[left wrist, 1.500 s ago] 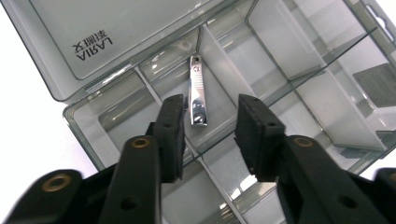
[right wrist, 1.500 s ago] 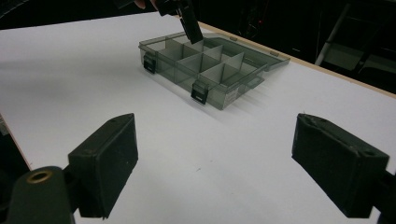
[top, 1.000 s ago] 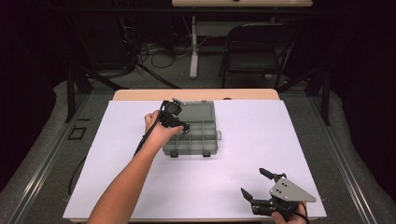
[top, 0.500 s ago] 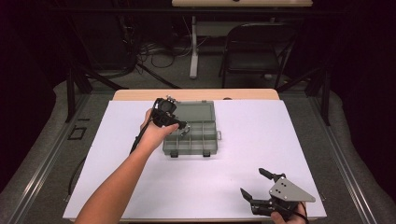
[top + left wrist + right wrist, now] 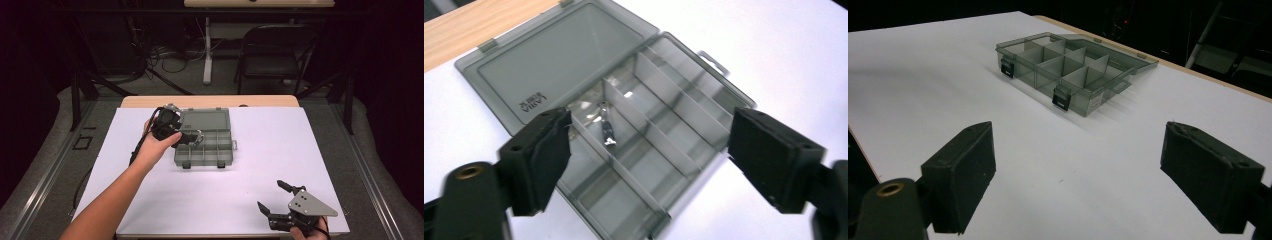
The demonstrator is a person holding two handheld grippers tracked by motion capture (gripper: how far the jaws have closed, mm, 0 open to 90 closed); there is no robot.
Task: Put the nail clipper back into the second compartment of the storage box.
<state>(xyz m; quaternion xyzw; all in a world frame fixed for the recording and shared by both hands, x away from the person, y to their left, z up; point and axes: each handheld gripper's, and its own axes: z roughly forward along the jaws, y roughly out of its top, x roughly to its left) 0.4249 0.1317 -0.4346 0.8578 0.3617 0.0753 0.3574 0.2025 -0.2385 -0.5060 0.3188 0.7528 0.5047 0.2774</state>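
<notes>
organizer box point(image 5: 624, 135) below, hand-held gripper point(image 5: 649, 155) apparently clear

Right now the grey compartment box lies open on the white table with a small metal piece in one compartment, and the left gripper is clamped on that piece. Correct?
Not quite. The left gripper is not clamped on the small metal piece: in the left gripper view its jaws stand wide apart above the compartment box, and the piece lies loose in its compartment. The rest holds.
</notes>
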